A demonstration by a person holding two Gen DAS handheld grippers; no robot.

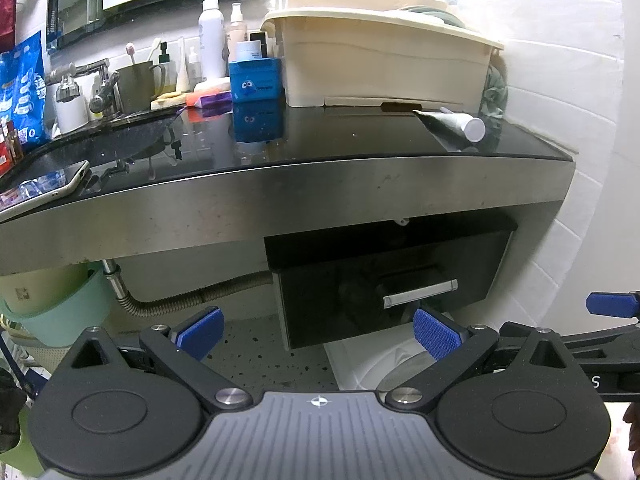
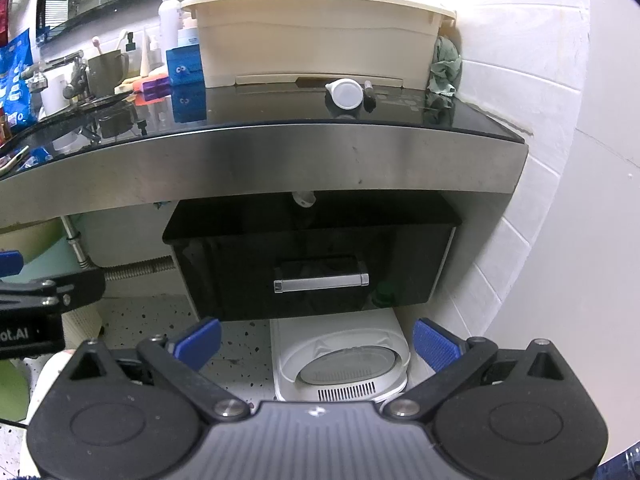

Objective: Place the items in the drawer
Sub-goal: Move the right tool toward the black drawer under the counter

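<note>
A black drawer with a silver handle hangs closed under the steel-edged counter. A tube with a white cap lies on the counter above it, with a dark pen beside it. My left gripper is open and empty, low in front of the drawer. My right gripper is open and empty, below the drawer front. The right gripper's blue fingertip shows at the left view's right edge.
A cream plastic bin stands at the back of the counter. A blue box, bottles, a cup and a tap stand to the left. A phone lies at the counter's front left. A white appliance sits on the floor under the drawer.
</note>
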